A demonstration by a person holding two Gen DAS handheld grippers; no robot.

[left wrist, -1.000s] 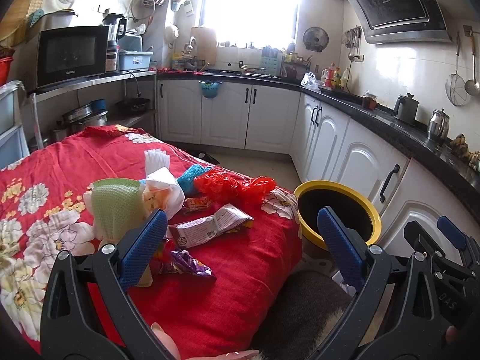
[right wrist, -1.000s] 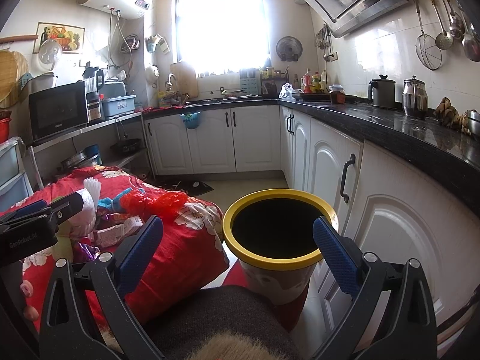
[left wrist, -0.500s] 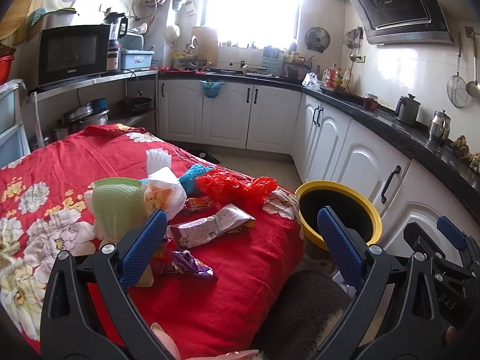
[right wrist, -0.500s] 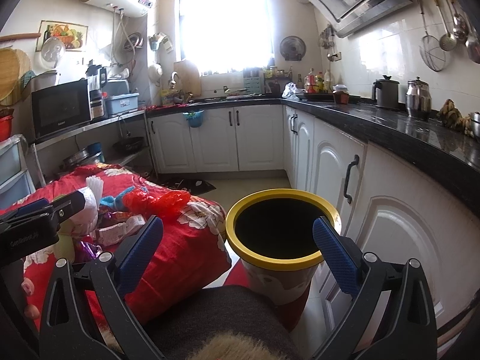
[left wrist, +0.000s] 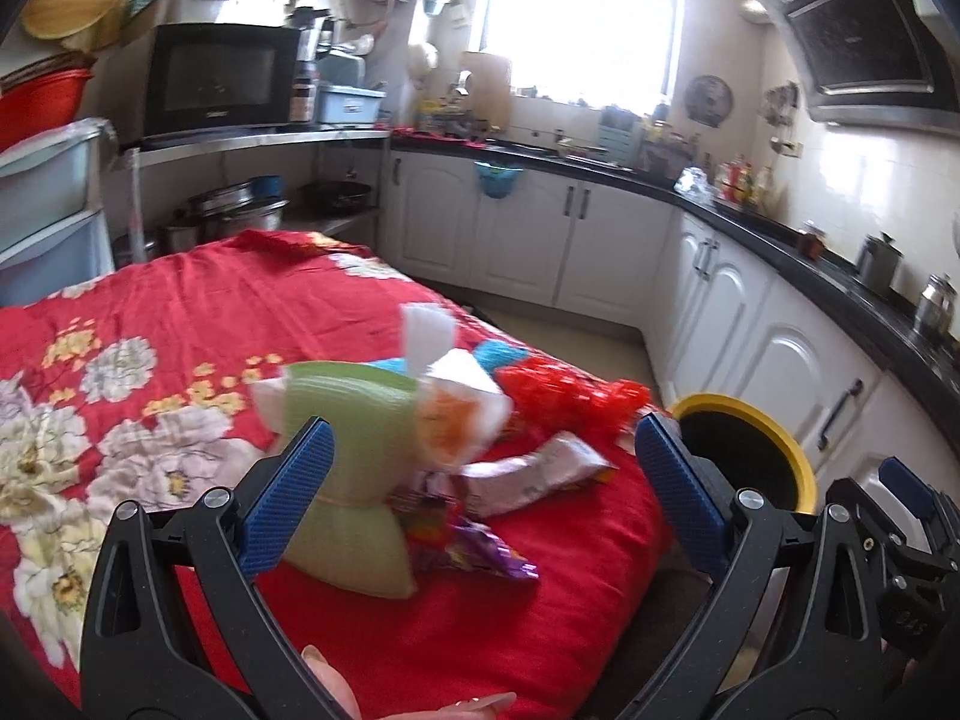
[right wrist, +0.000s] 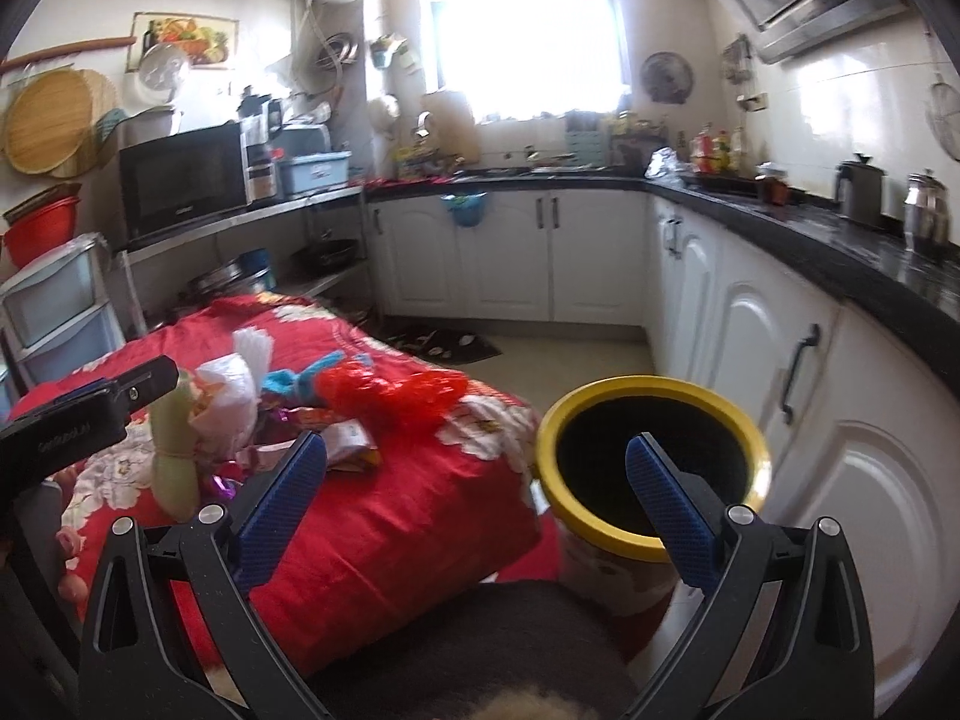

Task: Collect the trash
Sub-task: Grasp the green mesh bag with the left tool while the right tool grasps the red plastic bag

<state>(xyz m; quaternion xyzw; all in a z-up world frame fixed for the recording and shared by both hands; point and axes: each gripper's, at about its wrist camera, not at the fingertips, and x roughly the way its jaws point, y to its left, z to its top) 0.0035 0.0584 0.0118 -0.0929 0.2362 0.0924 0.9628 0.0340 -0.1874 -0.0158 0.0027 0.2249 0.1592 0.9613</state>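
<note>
**Left wrist view: trash straight ahead, bin to the right**

The left gripper [left wrist: 480, 474] gapes wide and empty over the trash pile [left wrist: 456, 438] on the red cloth [left wrist: 180, 312]. The right gripper [right wrist: 474, 495], also wide and empty, faces the yellow-rimmed bin [right wrist: 651, 402]. The left is nearer.

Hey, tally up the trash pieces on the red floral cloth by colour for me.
Green mesh bag: 1
White plastic bag: 1
Crumpled red plastic bag: 1
Blue scrap: 1
Pale silvery wrapper: 1
Purple foil wrapper: 1
Total: 6 clearly visible
</note>
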